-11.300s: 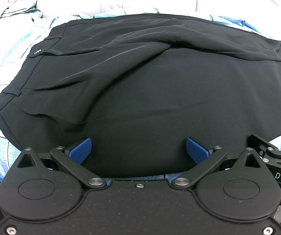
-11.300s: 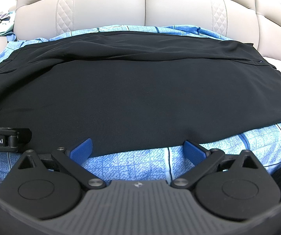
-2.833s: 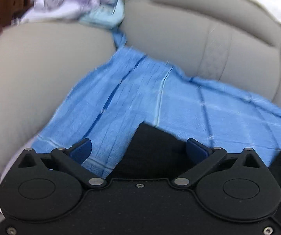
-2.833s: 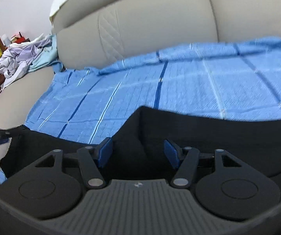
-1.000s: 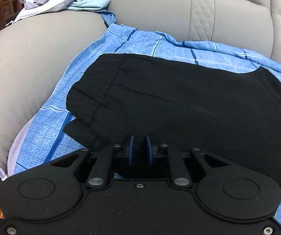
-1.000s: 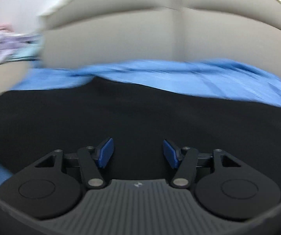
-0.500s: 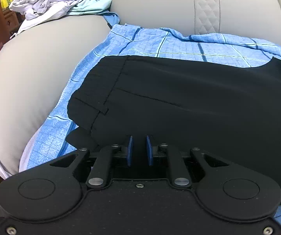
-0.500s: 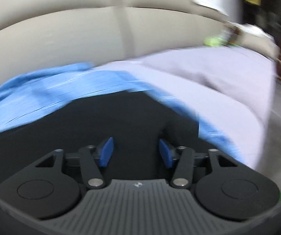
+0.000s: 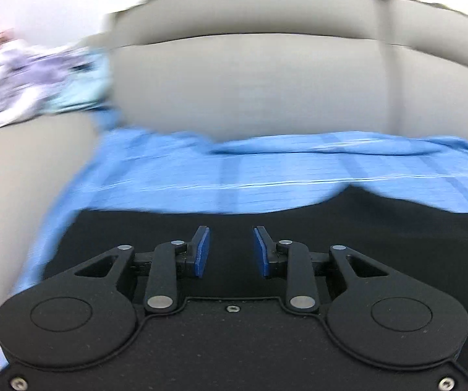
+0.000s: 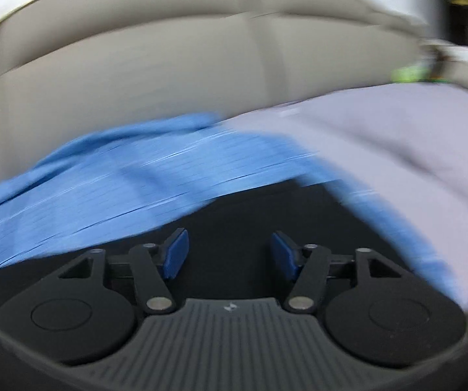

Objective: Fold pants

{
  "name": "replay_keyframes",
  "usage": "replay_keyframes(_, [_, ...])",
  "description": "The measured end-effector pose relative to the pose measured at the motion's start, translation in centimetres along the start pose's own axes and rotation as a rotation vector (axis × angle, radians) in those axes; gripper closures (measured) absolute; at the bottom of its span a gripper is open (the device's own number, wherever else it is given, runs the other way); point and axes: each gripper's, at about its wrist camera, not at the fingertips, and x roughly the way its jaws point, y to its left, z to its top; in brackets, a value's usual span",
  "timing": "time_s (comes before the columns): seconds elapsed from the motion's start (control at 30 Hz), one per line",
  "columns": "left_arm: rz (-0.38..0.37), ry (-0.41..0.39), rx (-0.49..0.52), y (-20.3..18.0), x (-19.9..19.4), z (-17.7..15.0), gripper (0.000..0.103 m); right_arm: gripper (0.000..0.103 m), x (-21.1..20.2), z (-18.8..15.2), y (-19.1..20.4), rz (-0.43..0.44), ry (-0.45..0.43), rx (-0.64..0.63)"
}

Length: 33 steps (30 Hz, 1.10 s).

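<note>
The black pants lie folded on a blue checked sheet over the beige sofa. In the left wrist view my left gripper is open above the pants' near left part, its blue pads apart with nothing between them. In the right wrist view the pants show as a dark patch under my right gripper, which is open and empty. Both views are blurred by motion.
The sofa backrest rises behind the sheet. A heap of light clothes lies on the left armrest. A pale lilac cloth covers the sofa to the right of the blue sheet.
My left gripper has opened and let go of the pants, and its view has swung up toward the backrest. My right gripper stays open and has shifted a little over the pants' right end.
</note>
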Motion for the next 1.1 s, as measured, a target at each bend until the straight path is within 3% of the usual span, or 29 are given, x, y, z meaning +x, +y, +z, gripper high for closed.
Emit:
replay_keyframes(0.1, [-0.117,-0.011,0.079,-4.8,1.4,0.0,0.08,0.04,-0.2,-1.4,5.3,0.095,0.031,-0.123])
replay_keyframes(0.23, [-0.223,0.014,0.139,-10.3,4.8,-0.4,0.081,0.04,-0.6,-3.0,8.5,0.125,0.045,-0.228])
replay_keyframes(0.37, [-0.171,0.061,0.137,-11.9,9.6,-0.8,0.083,0.044,0.6,-2.8,8.7,0.121,0.022,-0.246])
replay_keyframes(0.4, [-0.154,0.02,0.121,-11.9,9.9,-1.0,0.083,0.044,1.1,-2.5,8.4,0.13,0.023,-0.238])
replay_keyframes(0.47, [-0.115,0.011,0.11,-11.8,11.1,-0.8,0.082,0.044,1.8,-2.0,8.2,0.149,0.023,-0.223])
replay_keyframes(0.53, [-0.117,0.016,0.082,-11.6,11.7,-0.5,0.082,0.043,2.6,-1.7,8.2,0.159,0.014,-0.226])
replay_keyframes(0.67, [-0.086,-0.015,0.126,-11.7,12.3,-0.3,0.082,0.043,4.6,-1.2,9.0,0.122,-0.018,-0.253])
replay_keyframes(0.77, [-0.072,-0.028,0.131,-11.6,12.7,-0.2,0.082,0.045,4.6,-0.6,8.1,0.135,-0.053,-0.174])
replay_keyframes(0.83, [-0.063,-0.039,0.134,-11.5,13.1,-0.1,0.082,0.045,4.1,-0.3,6.7,0.078,-0.078,-0.098])
replay_keyframes(0.93, [-0.046,-0.062,0.157,-11.8,13.5,-0.3,0.082,0.045,2.9,0.7,3.8,-0.086,-0.091,-0.005])
replay_keyframes(1.03, [-0.05,-0.067,0.153,-11.7,13.6,-0.3,0.082,0.043,2.7,0.8,-0.1,-0.3,-0.019,0.084])
replay_keyframes(1.1, [-0.07,-0.064,0.129,-11.2,13.7,-0.2,0.083,0.043,3.4,0.7,-2.3,-0.322,0.037,0.137])
